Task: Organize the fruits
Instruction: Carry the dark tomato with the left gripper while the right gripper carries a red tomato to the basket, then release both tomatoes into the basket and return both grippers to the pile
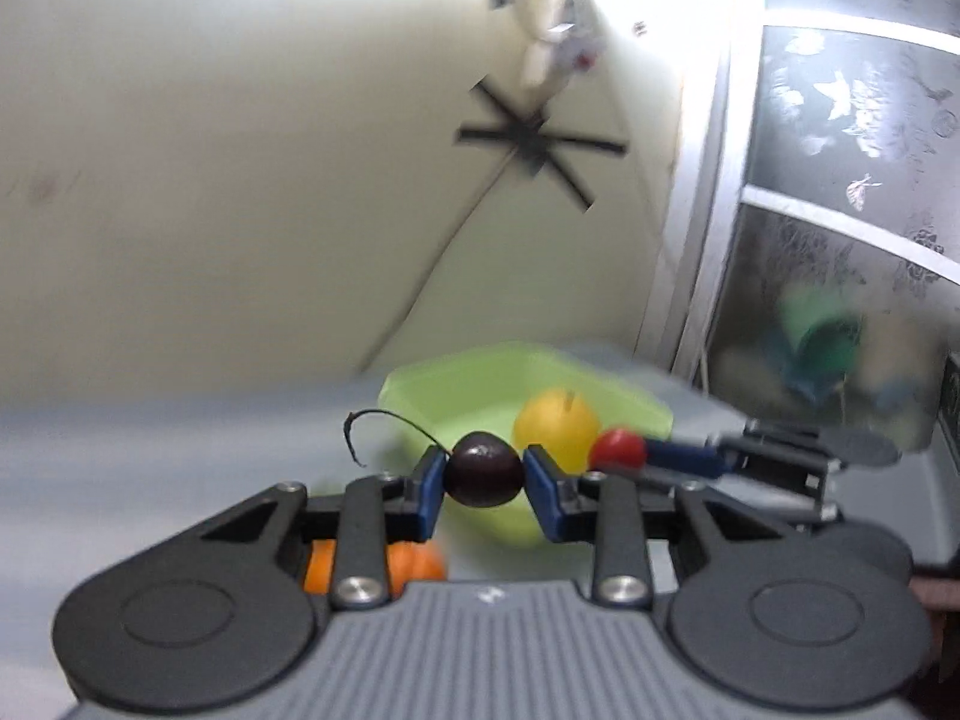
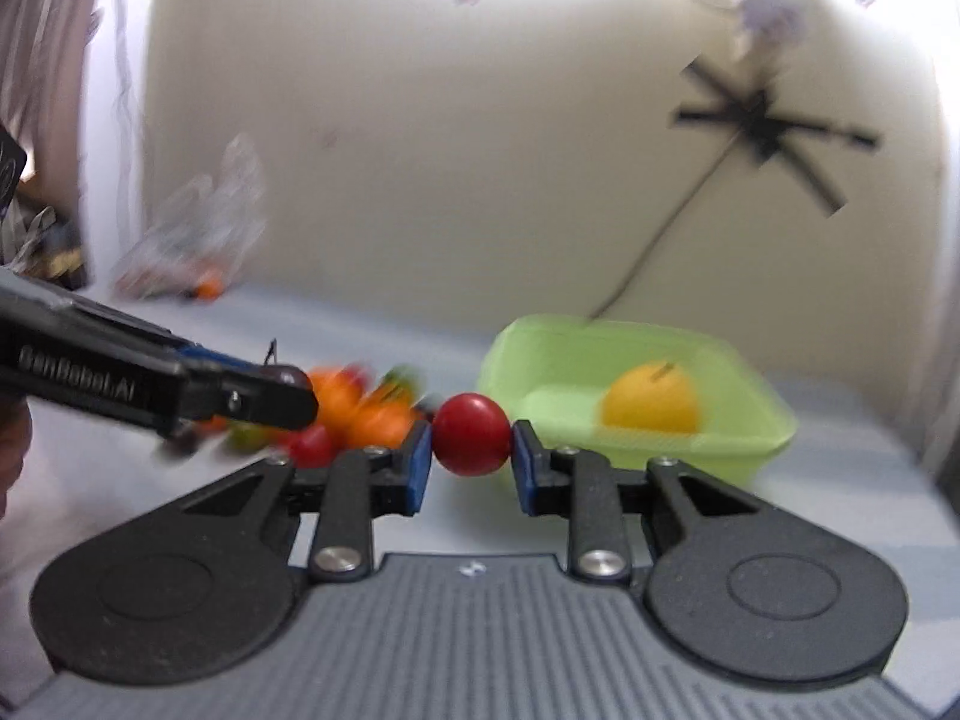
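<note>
Left gripper (image 1: 483, 476) is pinching a dark round stemmed cherry (image 1: 483, 477); right gripper (image 2: 471, 444) is pinching a small red round fruit (image 2: 471, 441). Both are hanging beside the pale green plastic bowl (image 2: 744, 366) holding 1 yellow fruit (image 2: 651, 399). Risk: grippers colliding at the rim, round fruit slipping out.

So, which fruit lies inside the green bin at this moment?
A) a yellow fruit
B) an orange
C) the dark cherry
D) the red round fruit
A: only the yellow fruit sits in the green bin; the dark cherry is in the left gripper, the red fruit in the right gripper.
</note>
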A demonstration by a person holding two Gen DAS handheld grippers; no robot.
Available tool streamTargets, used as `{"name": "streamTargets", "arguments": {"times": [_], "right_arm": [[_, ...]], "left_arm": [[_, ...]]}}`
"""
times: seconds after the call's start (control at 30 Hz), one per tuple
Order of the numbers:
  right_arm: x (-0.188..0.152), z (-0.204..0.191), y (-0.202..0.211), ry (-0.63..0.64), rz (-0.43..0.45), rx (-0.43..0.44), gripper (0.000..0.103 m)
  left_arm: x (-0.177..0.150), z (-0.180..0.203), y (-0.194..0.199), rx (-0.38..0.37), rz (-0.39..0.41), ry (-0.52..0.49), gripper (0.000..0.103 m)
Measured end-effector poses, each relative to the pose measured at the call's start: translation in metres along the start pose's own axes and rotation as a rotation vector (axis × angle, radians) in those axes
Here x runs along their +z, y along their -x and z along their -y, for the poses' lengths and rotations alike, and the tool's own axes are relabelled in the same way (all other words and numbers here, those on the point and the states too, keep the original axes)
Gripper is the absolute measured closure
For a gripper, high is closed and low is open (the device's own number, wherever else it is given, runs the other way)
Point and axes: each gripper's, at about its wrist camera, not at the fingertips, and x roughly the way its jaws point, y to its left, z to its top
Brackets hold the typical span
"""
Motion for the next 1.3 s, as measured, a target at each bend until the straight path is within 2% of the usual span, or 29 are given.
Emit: {"name": "streamTargets", "arguments": {"times": [0.13, 0.3, 0.43, 0.5, 0.57, 0.67, 0.73, 0.77, 0.9, 1.0, 1.1, 1.3], "right_arm": [[0.009, 0.025, -0.018, -0.043, -0.001, -0.057, 0.072], [0.001, 0.038, -0.039, -0.072, -0.036, -0.084, 0.072], [-0.003, 0.038, -0.047, -0.055, -0.039, -0.084, 0.071], [-0.005, 0.036, -0.045, -0.048, -0.034, -0.091, 0.07], [-0.005, 0.036, -0.043, -0.045, -0.028, -0.094, 0.07], [-0.007, 0.036, -0.04, -0.051, -0.017, -0.09, 0.07], [-0.007, 0.035, -0.038, -0.044, -0.011, -0.091, 0.063], [-0.008, 0.034, -0.037, -0.04, -0.003, -0.093, 0.06], [-0.007, 0.031, -0.025, -0.038, 0.058, -0.1, 0.06], [-0.005, 0.032, -0.014, -0.068, 0.125, -0.108, 0.06], [-0.002, 0.035, -0.006, -0.118, 0.176, -0.098, 0.06], [-0.003, 0.021, -0.004, -0.14, 0.131, -0.013, 0.06]], "left_arm": [[0.019, 0.011, -0.043, -0.007, -0.021, -0.025, 0.074], [0.013, 0.014, -0.086, 0.01, -0.093, -0.031, 0.074], [0.004, 0.014, -0.103, 0.016, -0.129, -0.041, 0.072], [0.003, 0.014, -0.105, 0.021, -0.131, -0.035, 0.064], [0.005, 0.015, -0.104, 0.021, -0.125, -0.034, 0.062], [0.01, 0.017, -0.089, 0.009, -0.101, -0.041, 0.058], [0.016, 0.016, -0.071, 0.012, -0.061, -0.039, 0.058], [0.02, 0.014, -0.061, 0.008, -0.039, -0.026, 0.057], [0.025, -0.008, -0.005, 0.029, 0.066, 0.051, 0.056], [0.014, -0.028, 0.035, 0.113, 0.109, 0.076, 0.056], [-0.008, -0.048, 0.069, 0.223, 0.108, 0.099, 0.056], [-0.059, -0.091, 0.107, 0.335, 0.041, 0.253, 0.056]]}}
